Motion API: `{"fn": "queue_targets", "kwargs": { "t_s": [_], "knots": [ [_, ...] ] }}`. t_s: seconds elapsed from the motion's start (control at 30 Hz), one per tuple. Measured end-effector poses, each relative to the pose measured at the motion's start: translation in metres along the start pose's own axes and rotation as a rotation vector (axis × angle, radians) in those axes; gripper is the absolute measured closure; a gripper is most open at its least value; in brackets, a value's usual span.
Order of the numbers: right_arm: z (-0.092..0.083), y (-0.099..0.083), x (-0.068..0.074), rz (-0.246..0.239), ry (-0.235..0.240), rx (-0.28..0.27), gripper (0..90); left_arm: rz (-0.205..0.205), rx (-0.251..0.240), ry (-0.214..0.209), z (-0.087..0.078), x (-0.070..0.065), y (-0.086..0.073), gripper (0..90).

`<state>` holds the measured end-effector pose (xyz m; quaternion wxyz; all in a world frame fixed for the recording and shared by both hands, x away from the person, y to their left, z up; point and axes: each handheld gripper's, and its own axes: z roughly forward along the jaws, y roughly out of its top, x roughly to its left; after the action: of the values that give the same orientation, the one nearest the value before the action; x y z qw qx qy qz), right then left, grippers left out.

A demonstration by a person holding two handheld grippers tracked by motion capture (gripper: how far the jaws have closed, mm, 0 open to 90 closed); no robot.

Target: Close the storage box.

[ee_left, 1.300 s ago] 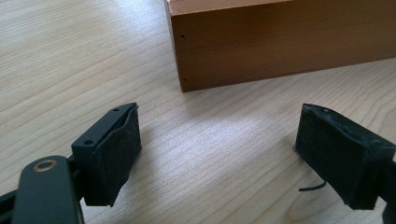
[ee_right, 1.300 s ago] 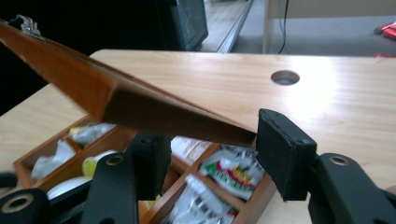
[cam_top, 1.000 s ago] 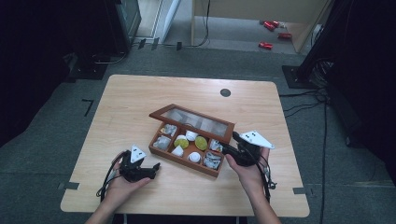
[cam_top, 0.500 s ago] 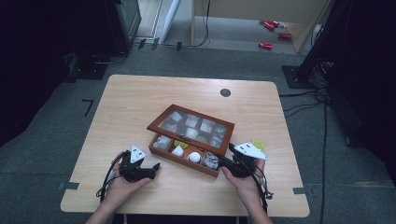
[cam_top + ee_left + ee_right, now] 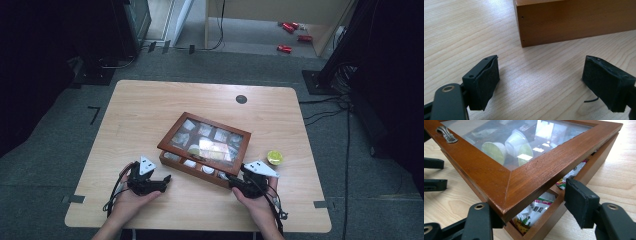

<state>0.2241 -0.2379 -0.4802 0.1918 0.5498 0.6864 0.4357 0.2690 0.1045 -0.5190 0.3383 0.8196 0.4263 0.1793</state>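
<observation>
1. High view: Grey carpet surrounds a pale wooden table (image 5: 150, 115), with dark racks at the sides and red bits on the floor far back. A brown wooden box (image 5: 205, 147) sits mid-table, its glass lid (image 5: 206, 140) lowered most of the way, the near edge not yet seated. A lime-coloured cup (image 5: 274, 157) stands just beside the box's right end. The left gripper (image 5: 162, 181) rests on the table near the box's left corner; the right gripper (image 5: 235, 184) is at the box's near right corner.

2. Left gripper view: the jaws stand wide apart over bare wood, holding nothing; the box's corner (image 5: 574, 22) is near, ahead of them.

3. Right gripper view: the jaws straddle the lid's corner (image 5: 506, 195) and have just been opening a little; whether the pads press it I cannot tell. Beneath the raised lid, snack packets (image 5: 534, 212) show; through the glass, small cups (image 5: 506, 146). Judging by this, closing is nearly done; the last gap remains.
</observation>
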Motion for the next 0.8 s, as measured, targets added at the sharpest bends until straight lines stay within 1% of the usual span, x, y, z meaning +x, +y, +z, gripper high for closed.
{"fn": "queue_targets", "kwargs": {
  "t_s": [0.03, 0.17, 0.4, 0.47, 0.63, 0.7, 0.73, 0.8],
  "knots": [
    [0.000, -0.001, 0.001, -0.007, -0.007, -0.002, 40.5, -0.001, -0.001, 0.000, 0.000, 0.000, 0.000, 14.9],
    [-0.001, -0.003, 0.001, -0.008, -0.018, 0.023, 40.5, 0.000, -0.001, -0.001, 0.000, 0.000, 0.000, 14.9],
    [-0.003, -0.013, -0.001, -0.004, -0.017, 0.047, 40.3, -0.001, -0.001, -0.001, 0.000, 0.000, 0.000, 14.9],
    [-0.004, -0.014, -0.002, 0.008, -0.012, 0.042, 40.5, 0.000, -0.001, -0.001, 0.000, 0.000, 0.000, 14.9],
    [-0.010, -0.015, -0.001, 0.005, 0.005, 0.038, 39.9, 0.000, 0.000, -0.001, 0.000, 0.000, 0.000, 14.9],
    [-0.012, -0.016, -0.001, 0.008, 0.023, 0.049, 38.3, -0.001, -0.001, -0.001, 0.000, 0.000, 0.000, 14.9],
    [-0.013, -0.017, -0.001, 0.005, 0.028, 0.048, 38.2, 0.000, 0.000, -0.001, 0.000, 0.000, 0.000, 14.9],
    [-0.013, -0.019, 0.001, -0.005, 0.027, 0.071, 38.1, -0.001, -0.001, -0.001, 0.000, 0.000, 0.000, 14.9]
  ]
}}
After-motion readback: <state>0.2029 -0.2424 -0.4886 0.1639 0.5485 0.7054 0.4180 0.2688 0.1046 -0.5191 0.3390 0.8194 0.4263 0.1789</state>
